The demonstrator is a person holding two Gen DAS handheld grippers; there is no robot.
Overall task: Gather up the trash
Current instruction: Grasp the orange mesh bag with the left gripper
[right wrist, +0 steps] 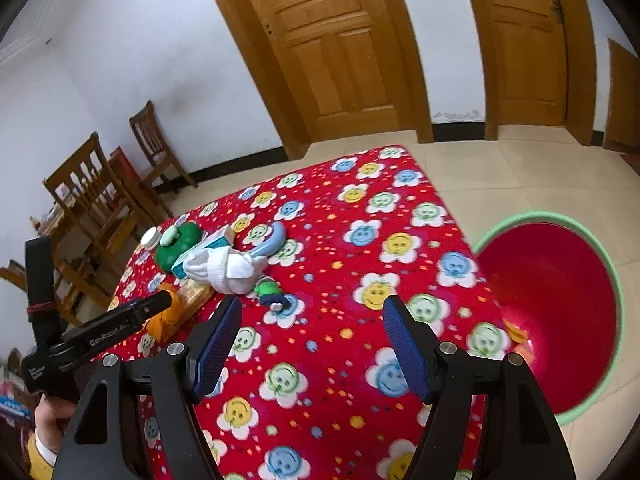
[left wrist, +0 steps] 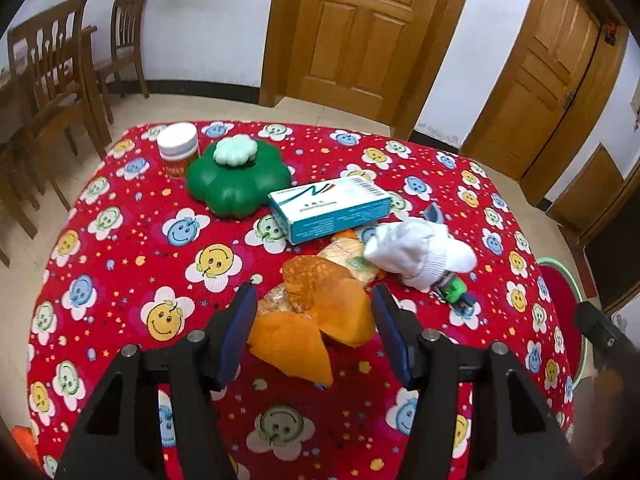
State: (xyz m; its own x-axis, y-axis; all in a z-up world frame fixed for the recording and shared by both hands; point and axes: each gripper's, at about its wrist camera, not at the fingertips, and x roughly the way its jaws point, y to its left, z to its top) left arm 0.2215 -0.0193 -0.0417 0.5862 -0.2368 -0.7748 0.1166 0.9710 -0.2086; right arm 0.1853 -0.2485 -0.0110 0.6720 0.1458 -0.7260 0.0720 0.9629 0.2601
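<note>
A table draped in a red cloth (left wrist: 120, 240) printed with smiling flowers fills both views. In the left wrist view the left gripper (left wrist: 314, 304) hangs over a heap of orange peel (left wrist: 320, 312), its blue pads spread apart on either side of the peel without touching it, so the jaws stand wide and hold nothing. Just behind the peel lies a crumpled snack wrapper (left wrist: 352, 258), partly under a white sock (left wrist: 420, 254). A teal and white box (left wrist: 332, 208) lies beyond the wrapper, beside a green clover-shaped container (left wrist: 236, 182) and a jar with a white lid (left wrist: 178, 148). A small green toy (left wrist: 454, 292) sits by the sock.

In the right wrist view the right gripper (right wrist: 312, 320) hovers over bare cloth near the table's right edge, its jaws also wide and empty. Off that edge, on the tiled floor, stands a red basin with a green rim (right wrist: 600, 252); a scrap of orange peel (right wrist: 516, 332) lies inside it near the table. Wooden chairs (right wrist: 96, 196) and doors (right wrist: 340, 48) stand in the background.
</note>
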